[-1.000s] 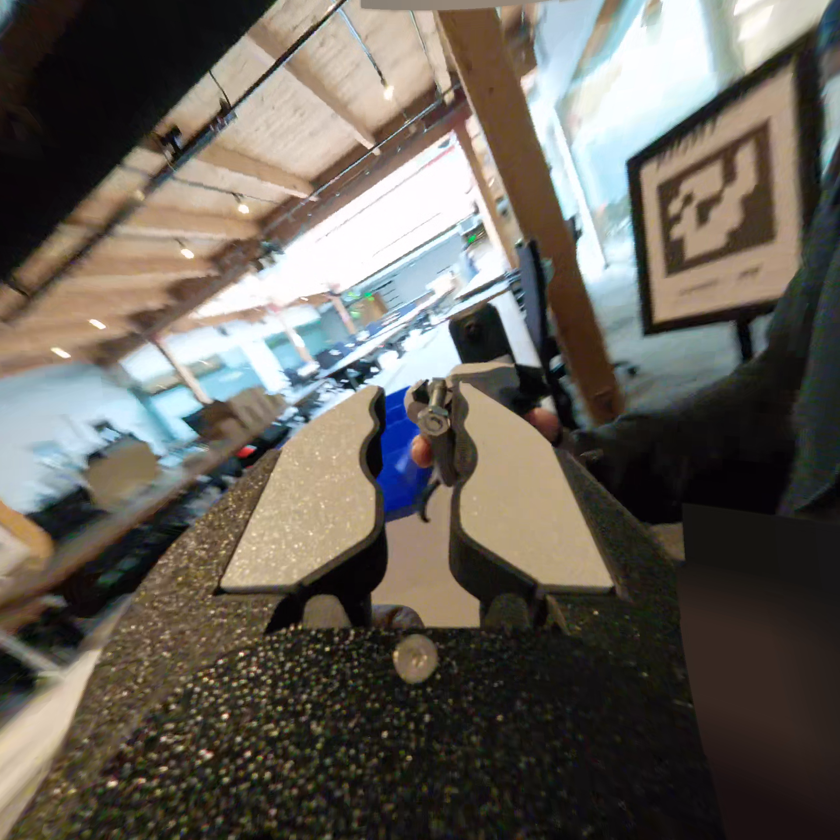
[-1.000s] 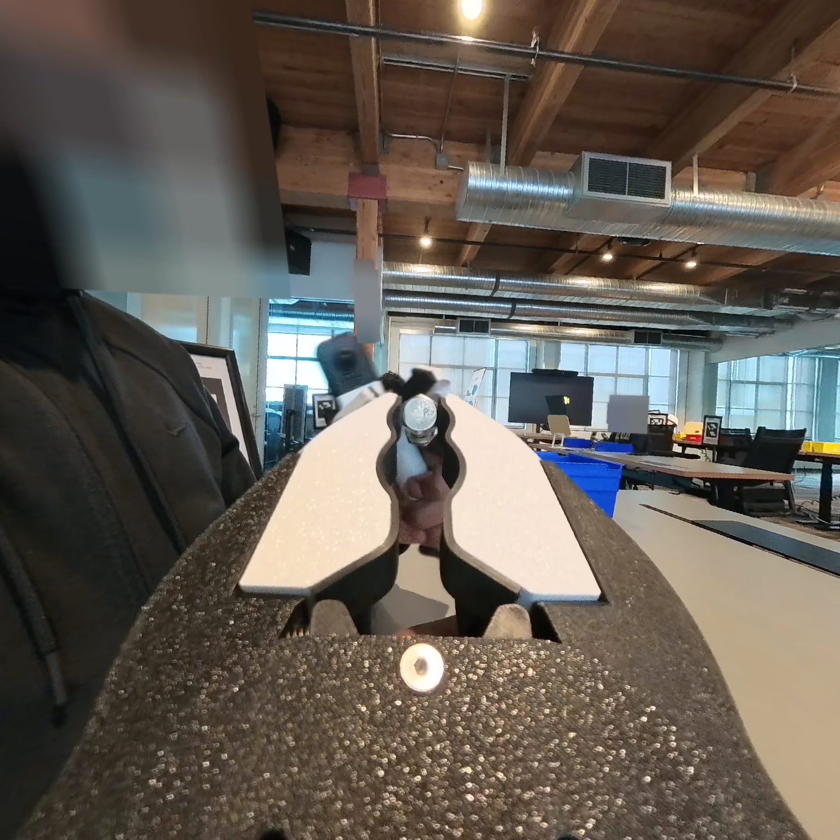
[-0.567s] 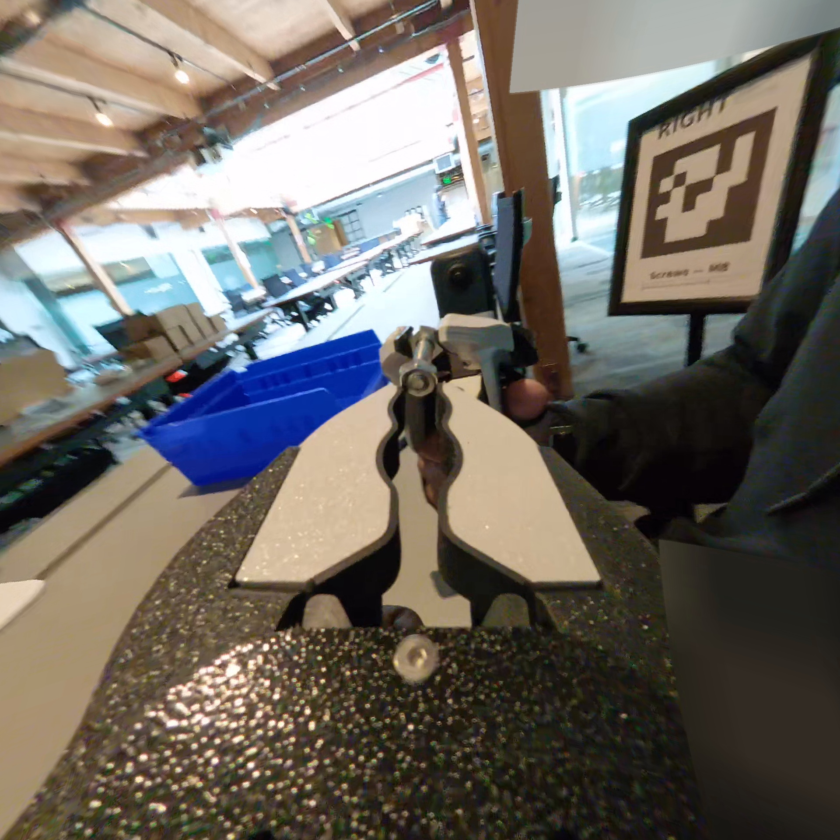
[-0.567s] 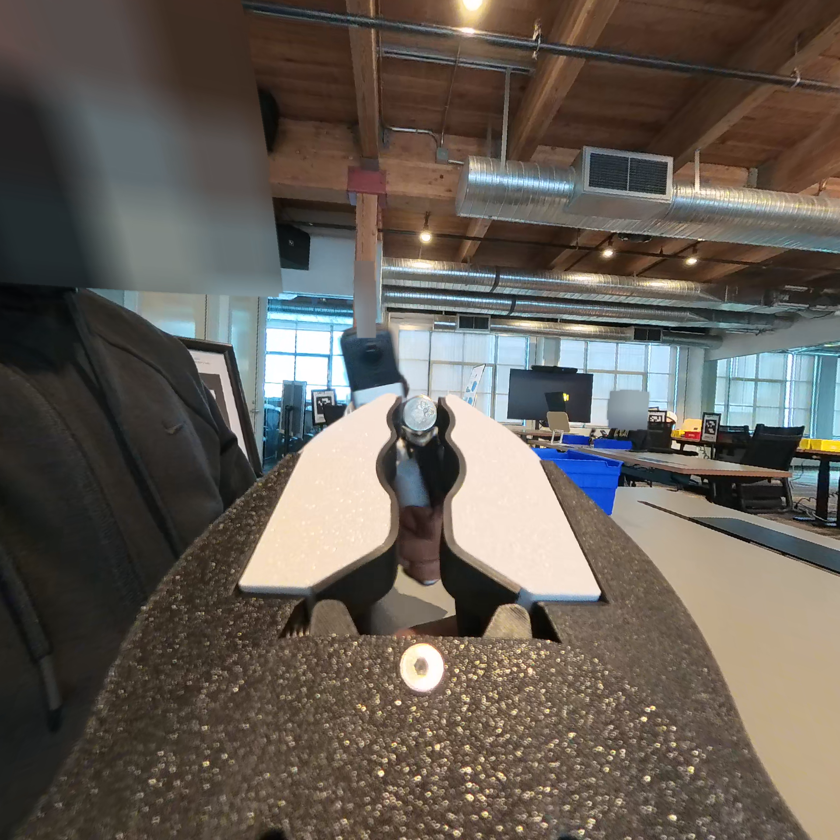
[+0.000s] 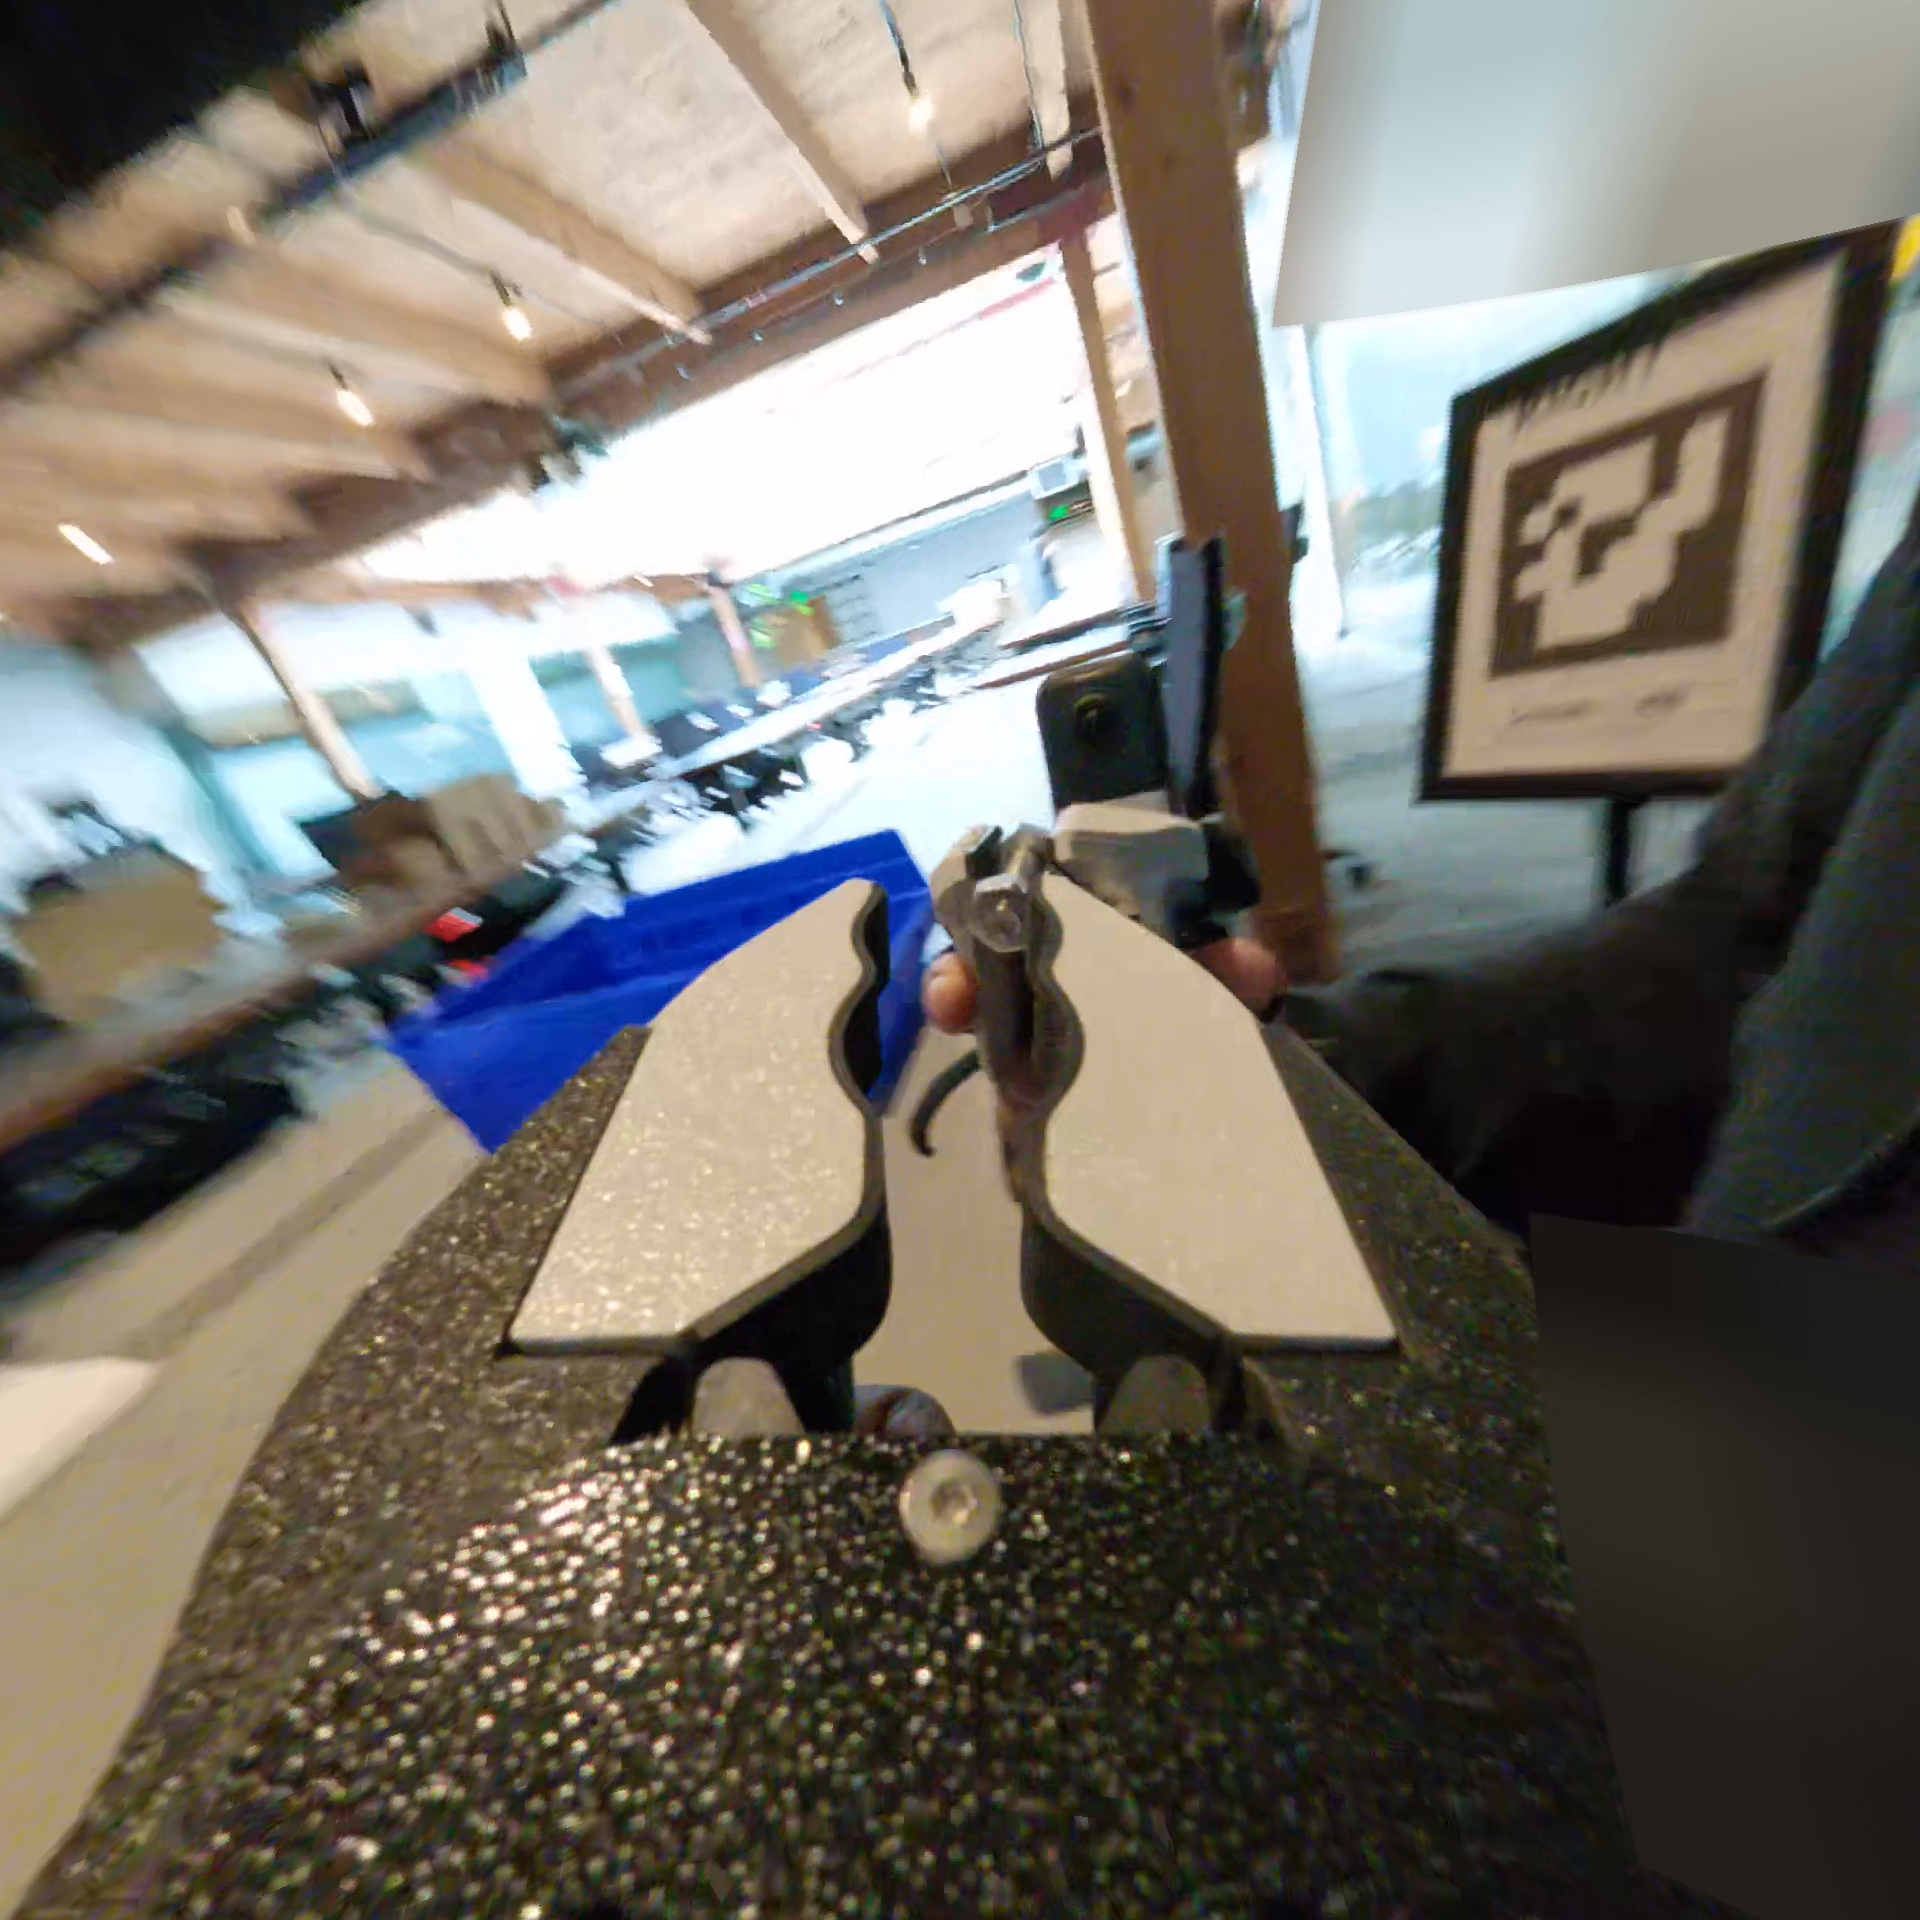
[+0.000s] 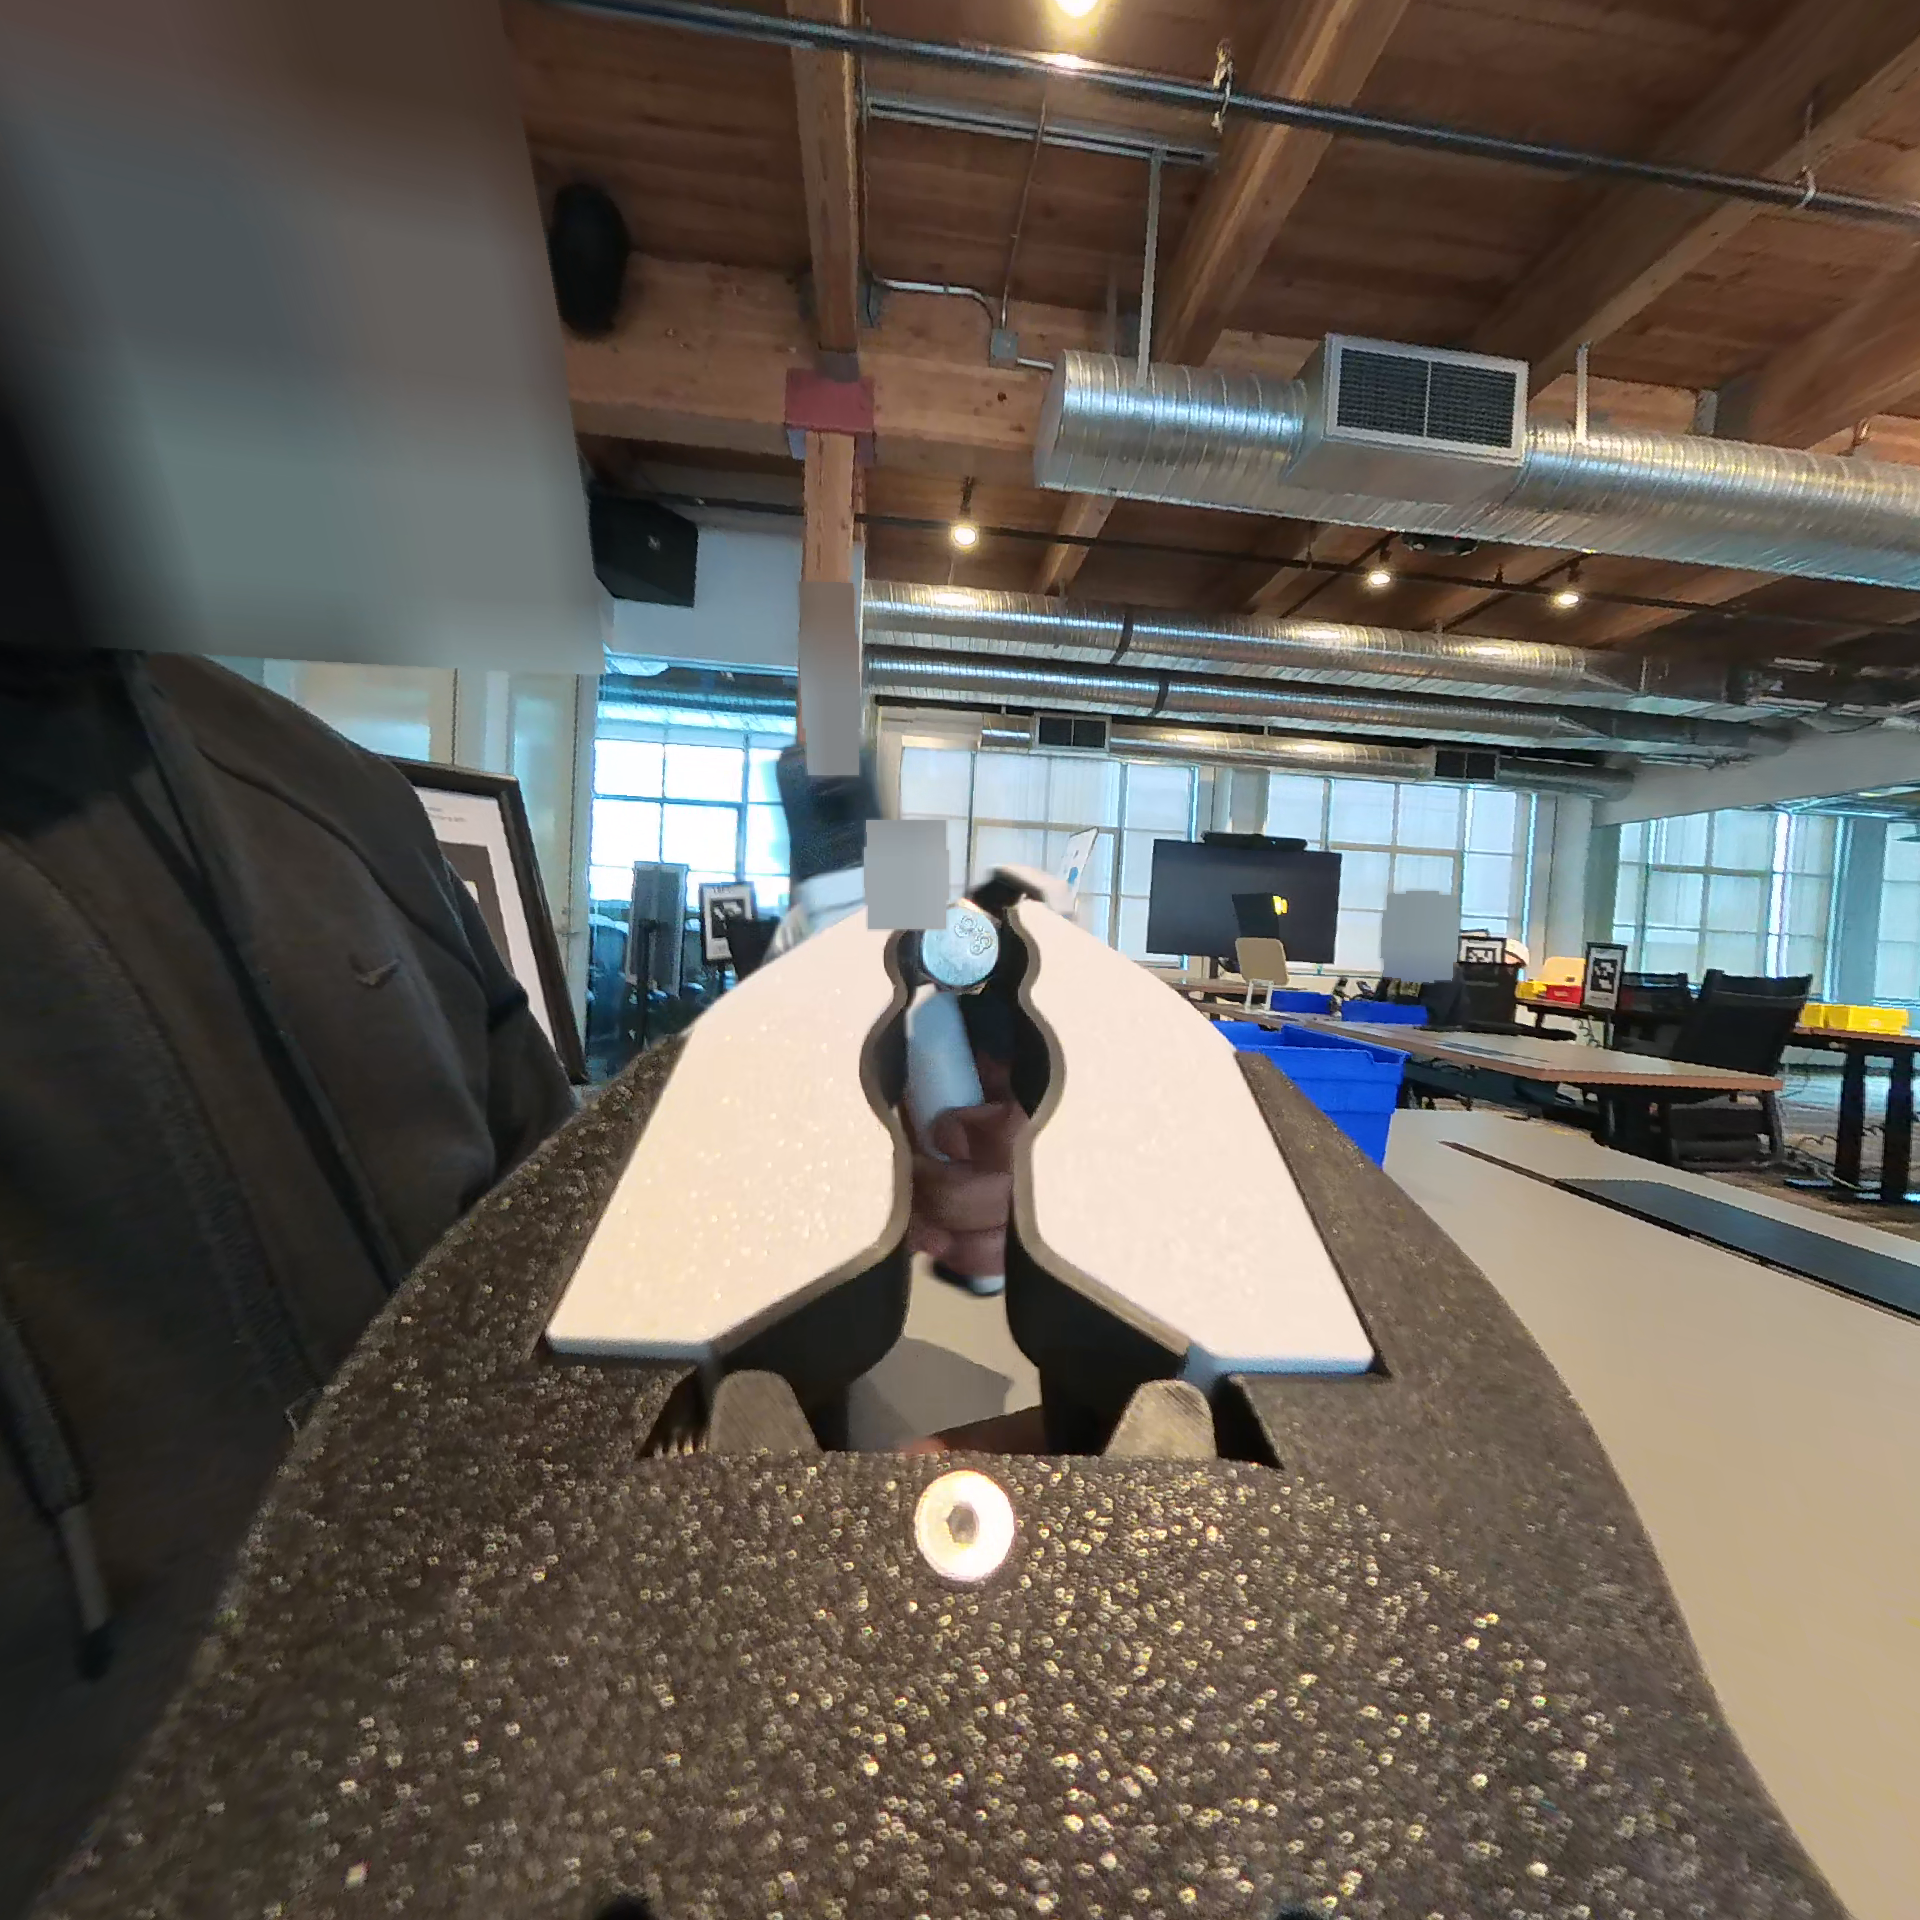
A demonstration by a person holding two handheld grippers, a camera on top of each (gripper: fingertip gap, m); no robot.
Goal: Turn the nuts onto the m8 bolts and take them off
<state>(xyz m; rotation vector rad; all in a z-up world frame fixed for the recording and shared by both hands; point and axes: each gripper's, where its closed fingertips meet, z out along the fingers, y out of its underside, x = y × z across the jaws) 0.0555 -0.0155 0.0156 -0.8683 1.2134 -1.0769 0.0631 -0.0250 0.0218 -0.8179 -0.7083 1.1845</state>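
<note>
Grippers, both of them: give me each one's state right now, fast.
Left gripper: open, holding nothing; the nut sits by its right fingertip.
Right gripper: shut on the bolt, head facing the camera.

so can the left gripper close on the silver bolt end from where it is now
Probably yes. The left gripper is open, and the silver hex bolt end sits at its fingertips, close against one finger. The right gripper holds the bolt's head, and nothing blocks the gap.

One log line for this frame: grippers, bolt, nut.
left gripper: open, beside nut | right gripper: shut on bolt | both held in air
</note>
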